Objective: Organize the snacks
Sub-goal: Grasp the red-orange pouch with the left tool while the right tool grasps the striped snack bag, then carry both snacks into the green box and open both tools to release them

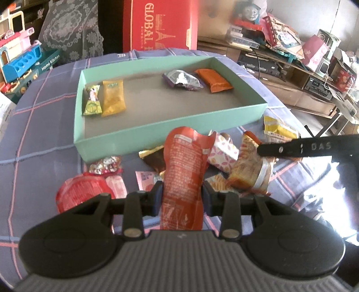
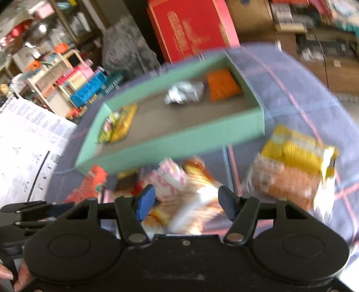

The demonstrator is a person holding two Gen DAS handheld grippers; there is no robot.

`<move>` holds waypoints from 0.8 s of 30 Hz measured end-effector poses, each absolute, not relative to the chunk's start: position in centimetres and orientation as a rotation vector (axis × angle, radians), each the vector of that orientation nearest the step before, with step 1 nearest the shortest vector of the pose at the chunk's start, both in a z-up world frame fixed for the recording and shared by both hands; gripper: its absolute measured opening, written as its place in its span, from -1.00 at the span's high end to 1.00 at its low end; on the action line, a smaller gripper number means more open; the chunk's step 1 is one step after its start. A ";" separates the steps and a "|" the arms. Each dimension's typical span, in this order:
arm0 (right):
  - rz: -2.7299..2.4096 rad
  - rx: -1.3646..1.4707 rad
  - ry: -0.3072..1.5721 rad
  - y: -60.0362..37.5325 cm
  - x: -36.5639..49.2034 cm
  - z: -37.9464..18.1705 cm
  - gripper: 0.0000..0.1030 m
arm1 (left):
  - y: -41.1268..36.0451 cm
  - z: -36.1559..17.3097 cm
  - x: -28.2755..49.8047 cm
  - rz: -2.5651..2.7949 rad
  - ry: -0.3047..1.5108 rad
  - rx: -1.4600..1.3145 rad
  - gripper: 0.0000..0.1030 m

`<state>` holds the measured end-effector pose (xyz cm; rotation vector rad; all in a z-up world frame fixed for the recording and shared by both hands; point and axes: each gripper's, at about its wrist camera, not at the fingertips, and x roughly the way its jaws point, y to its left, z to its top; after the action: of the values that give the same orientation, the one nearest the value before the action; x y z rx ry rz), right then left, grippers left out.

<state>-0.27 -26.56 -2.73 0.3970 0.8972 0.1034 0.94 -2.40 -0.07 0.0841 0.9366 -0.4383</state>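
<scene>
Four snacks already lay in the teal box (image 1: 170, 132); roughly eight more sat heaped on the tabletop (image 1: 40, 143) just before it. The left claw (image 1: 182, 195) pinched a red packet (image 1: 182, 170) upright above the heap, while the right claw (image 2: 186, 203) hovered spread over it.

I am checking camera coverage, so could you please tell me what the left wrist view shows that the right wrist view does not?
Only the left wrist view shows the left gripper shut on a red-orange snack packet, plus a red jelly cup and a Thomas toy. Only the right wrist view shows the open right gripper and a printed paper sheet. Both show the teal tray holding an orange packet and the red box behind.
</scene>
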 end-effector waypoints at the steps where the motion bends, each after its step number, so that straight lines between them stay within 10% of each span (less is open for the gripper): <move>1: 0.099 0.434 0.924 -26.9 -0.2 -3.3 -0.27 | -2.4 -0.2 0.9 -0.438 0.939 0.083 0.31; 14: 0.095 0.470 0.948 -25.6 0.4 -5.3 -0.29 | -2.1 -0.6 1.7 -0.436 0.953 0.051 0.31; 17: 0.097 0.418 0.954 -24.5 0.6 -5.6 0.27 | -1.8 -0.8 2.0 -0.426 0.961 0.040 0.31; 24: 0.112 0.371 0.917 -24.1 0.4 -4.0 0.41 | -1.7 -0.2 3.1 -0.410 0.950 0.008 0.31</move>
<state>0.36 -24.13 -4.00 0.3710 0.9172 0.1119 3.07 -1.73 -0.20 0.0083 0.9504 -0.4100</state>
